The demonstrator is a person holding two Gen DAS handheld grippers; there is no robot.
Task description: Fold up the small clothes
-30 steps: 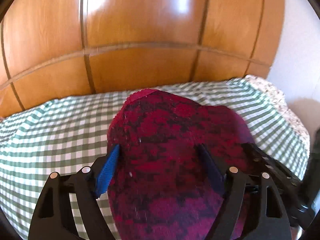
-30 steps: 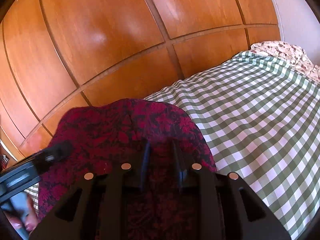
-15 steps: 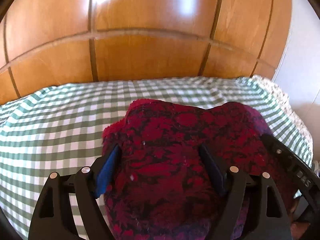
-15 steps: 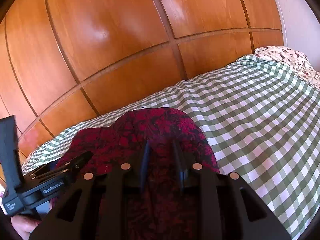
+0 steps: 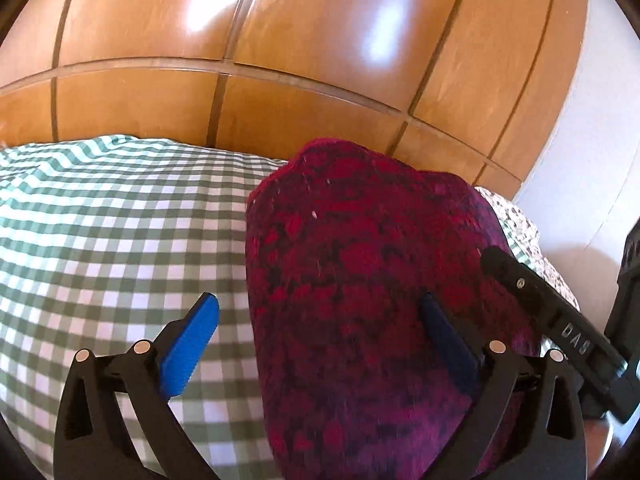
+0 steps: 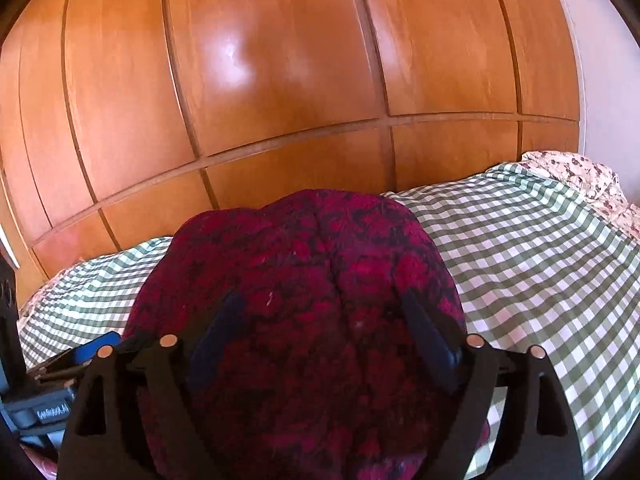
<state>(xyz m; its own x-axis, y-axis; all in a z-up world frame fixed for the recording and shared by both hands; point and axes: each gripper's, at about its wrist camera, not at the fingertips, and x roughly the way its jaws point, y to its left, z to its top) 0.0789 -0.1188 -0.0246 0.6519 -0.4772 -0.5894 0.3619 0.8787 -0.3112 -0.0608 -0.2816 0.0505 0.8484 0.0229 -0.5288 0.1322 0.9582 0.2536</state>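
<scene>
Since a second ago both our grippers have let go: the left gripper (image 5: 316, 340) has slid leftward so its blue left pad (image 5: 188, 350) now stands clear over the checked bedcover (image 5: 100, 240), jaws opening, and the right gripper (image 6: 332, 336) is opening too, its pads no longer pinching. We see the red and black patterned garment (image 5: 360, 280) bunched in a mound on the bed, its lower edge cut off by the frame. Our right gripper's pads are dark and hard to make out against it.
</scene>
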